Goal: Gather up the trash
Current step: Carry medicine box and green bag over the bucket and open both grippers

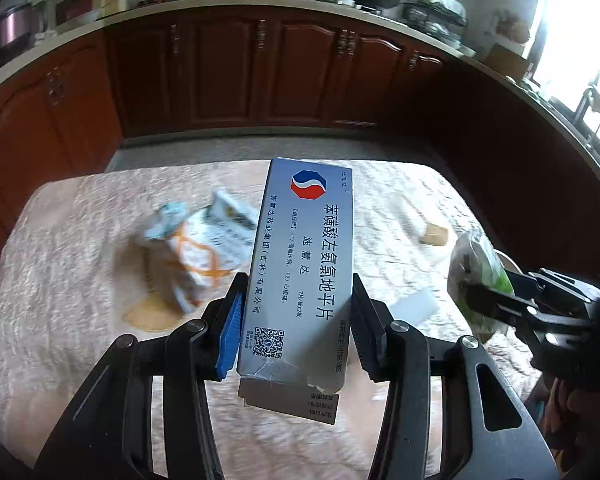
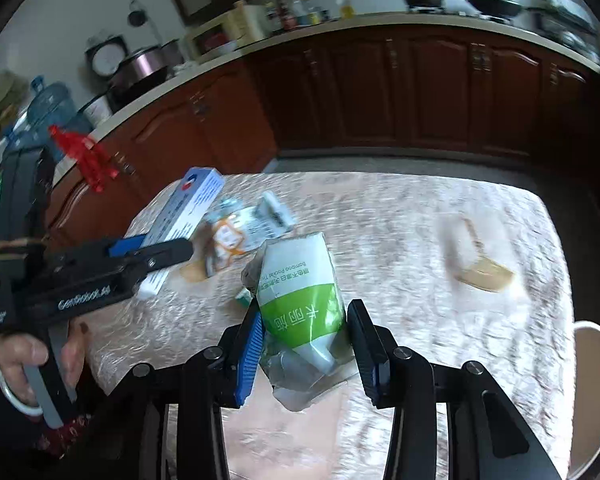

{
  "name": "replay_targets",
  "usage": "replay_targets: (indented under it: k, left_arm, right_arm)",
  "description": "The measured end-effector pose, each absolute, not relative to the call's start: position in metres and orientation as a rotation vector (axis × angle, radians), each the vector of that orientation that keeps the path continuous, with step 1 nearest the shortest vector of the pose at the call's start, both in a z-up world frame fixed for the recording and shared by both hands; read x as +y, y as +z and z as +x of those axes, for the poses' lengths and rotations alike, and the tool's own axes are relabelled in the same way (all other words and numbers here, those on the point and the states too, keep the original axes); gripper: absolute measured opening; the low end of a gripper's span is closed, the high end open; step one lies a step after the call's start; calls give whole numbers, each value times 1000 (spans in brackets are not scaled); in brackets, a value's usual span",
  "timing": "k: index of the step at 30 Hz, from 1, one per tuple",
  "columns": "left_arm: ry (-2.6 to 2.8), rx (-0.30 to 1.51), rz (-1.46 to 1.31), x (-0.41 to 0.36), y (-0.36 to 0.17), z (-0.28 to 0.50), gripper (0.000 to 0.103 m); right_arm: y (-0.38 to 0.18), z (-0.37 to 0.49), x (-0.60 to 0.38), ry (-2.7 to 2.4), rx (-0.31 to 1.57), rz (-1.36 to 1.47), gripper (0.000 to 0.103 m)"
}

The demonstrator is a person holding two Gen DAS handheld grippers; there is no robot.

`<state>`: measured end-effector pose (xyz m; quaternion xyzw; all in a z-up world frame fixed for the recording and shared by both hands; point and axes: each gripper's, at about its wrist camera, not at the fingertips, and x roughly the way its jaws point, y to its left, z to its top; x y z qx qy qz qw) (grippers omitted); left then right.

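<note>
Above the desk, the left tool grips a medicine box and the right tool a tissue pack; crumpled wrappers remain uncollected.

Window glare right, bg motion-blurred, fisheye-warped edges.

A table stands in front of dark red cupboards. A pale cloth with a bumpy pattern covers all of it. On the far left part lies a heap of crumpled packets, white with orange and grey marks. They look blurry. On the right side lies a small tan piece, like a bit of card. A flat white piece lies nearer, on the right too. Yellow-brown patches show on the cloth beside the heap.
</note>
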<state>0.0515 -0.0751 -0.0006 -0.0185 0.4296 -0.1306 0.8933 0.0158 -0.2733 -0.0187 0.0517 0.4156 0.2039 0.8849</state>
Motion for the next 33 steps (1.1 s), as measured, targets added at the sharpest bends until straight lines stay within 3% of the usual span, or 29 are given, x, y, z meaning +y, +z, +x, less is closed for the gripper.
replay_targets:
  k: [33]
  left_arm:
    - [-697,928,160,-322,-8,39,46]
  right_arm:
    - [-22,-62,-514,-55,826,374,40]
